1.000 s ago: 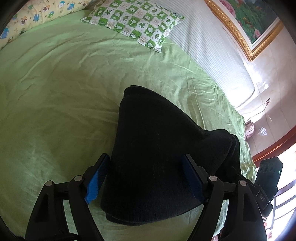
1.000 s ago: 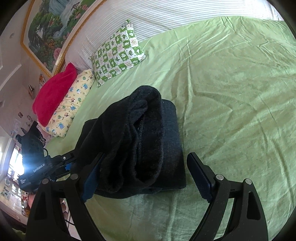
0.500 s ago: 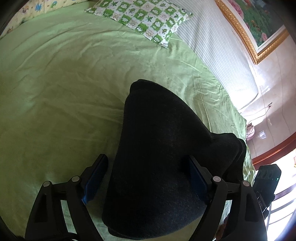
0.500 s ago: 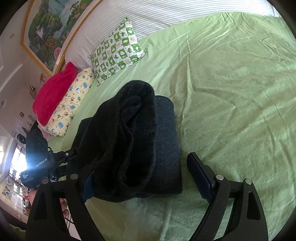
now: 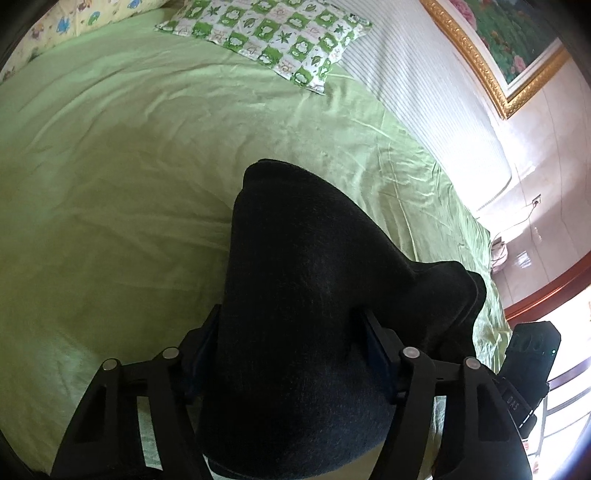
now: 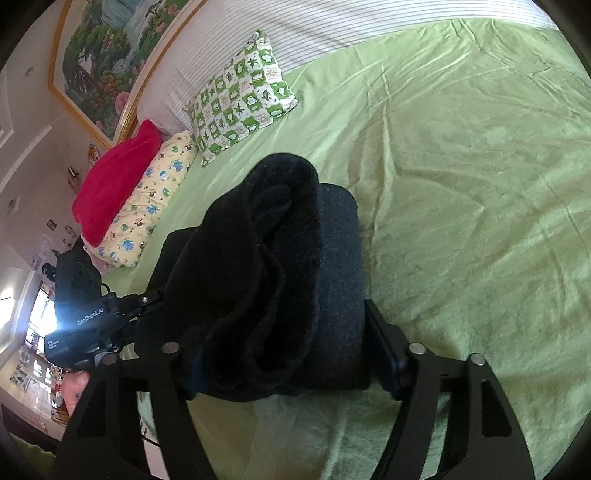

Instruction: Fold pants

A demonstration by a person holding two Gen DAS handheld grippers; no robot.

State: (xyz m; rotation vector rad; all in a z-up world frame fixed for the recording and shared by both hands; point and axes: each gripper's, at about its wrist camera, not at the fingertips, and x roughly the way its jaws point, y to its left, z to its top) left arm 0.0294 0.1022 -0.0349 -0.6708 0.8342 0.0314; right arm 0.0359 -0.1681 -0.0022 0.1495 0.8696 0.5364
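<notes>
The black pants [image 5: 306,258] lie as a thick folded bundle on the green bed sheet [image 5: 110,184]. My left gripper [image 5: 291,336] straddles the bundle's near end. Its jaws are closing, and fabric bulges over both blue pads. In the right wrist view the pants [image 6: 280,258] show a rolled fuzzy layer on top of a flatter grey-black layer. My right gripper [image 6: 288,354] holds the other end, jaws closing, with both pads against the bundle's sides. The left gripper's body [image 6: 81,325] shows beside the pants, with a hand [image 6: 75,384] below it.
A green-and-white checked pillow [image 6: 240,99] lies near the striped headboard [image 6: 332,33]. A yellow patterned pillow [image 6: 147,206] and a red cushion [image 6: 114,181] sit at the bed's left side. A gold-framed painting [image 5: 509,48] hangs above. Open sheet stretches to the right [image 6: 480,221].
Both grippers' jaws have drawn in from wide apart onto the sides of the pants bundle. The bundle now fills more of the space between the fingers.
</notes>
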